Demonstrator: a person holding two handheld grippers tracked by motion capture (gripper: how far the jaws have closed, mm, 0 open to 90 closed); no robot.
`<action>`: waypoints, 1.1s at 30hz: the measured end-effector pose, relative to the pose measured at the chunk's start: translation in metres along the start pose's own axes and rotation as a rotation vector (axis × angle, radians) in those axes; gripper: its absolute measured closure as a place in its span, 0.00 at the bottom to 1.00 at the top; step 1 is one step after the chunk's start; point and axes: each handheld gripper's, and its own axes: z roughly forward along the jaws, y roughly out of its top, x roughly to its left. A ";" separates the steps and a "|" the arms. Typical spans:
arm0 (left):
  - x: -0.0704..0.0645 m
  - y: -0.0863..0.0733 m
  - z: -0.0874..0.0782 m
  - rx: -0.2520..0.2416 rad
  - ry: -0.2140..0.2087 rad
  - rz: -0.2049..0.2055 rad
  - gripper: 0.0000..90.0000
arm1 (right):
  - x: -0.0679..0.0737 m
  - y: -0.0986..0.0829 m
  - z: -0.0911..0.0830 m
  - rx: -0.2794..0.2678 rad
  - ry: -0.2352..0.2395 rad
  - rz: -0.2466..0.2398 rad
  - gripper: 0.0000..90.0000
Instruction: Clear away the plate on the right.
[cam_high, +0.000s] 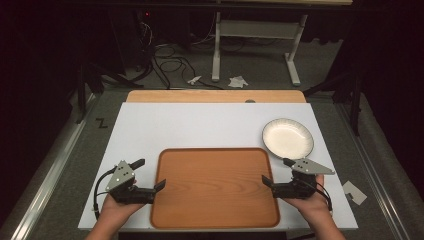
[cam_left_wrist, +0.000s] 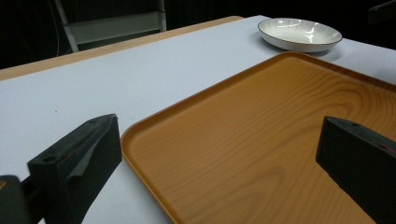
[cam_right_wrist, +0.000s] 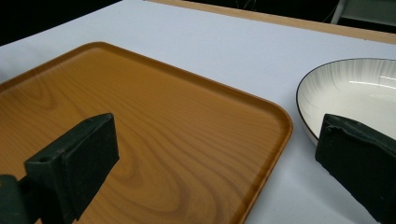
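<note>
On the white table top (cam_high: 200, 125) lie two containers, one tray and one dish, and two grippers stand over them. At the centre, toward six o'clock, sits one rectangular orange-brown wooden tray with rounded corners and a low raised rim (cam_high: 215, 151); nothing lies in it. At two o'clock from the tray, just beside its far right corner and apart from it, rests one shallow round white dish with a thin dark rim (cam_high: 288, 138); it too holds nothing.

At nine o'clock of the tray, the left gripper (cam_high: 150, 176) is held in a hand (cam_high: 116, 209). Its jaws stand wide apart, one over the bare table and one over the tray's left edge, gripping nothing. At three o'clock, the right gripper (cam_high: 278, 172) is held in the other hand (cam_high: 312, 201). Its jaws are likewise spread wide and clasp nothing; one hangs over the tray's right edge, the other toward the dish.
</note>
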 end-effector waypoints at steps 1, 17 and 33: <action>0.000 0.000 0.000 0.000 0.000 0.000 0.01 | 0.000 0.000 0.000 0.002 0.000 0.000 0.00; 0.000 0.001 -0.001 -0.005 -0.006 0.004 0.01 | -0.007 0.002 -0.005 0.003 -0.031 0.028 0.00; -0.001 0.001 -0.001 -0.004 -0.024 0.012 0.02 | -0.026 0.001 -0.016 -0.019 -0.082 0.082 0.00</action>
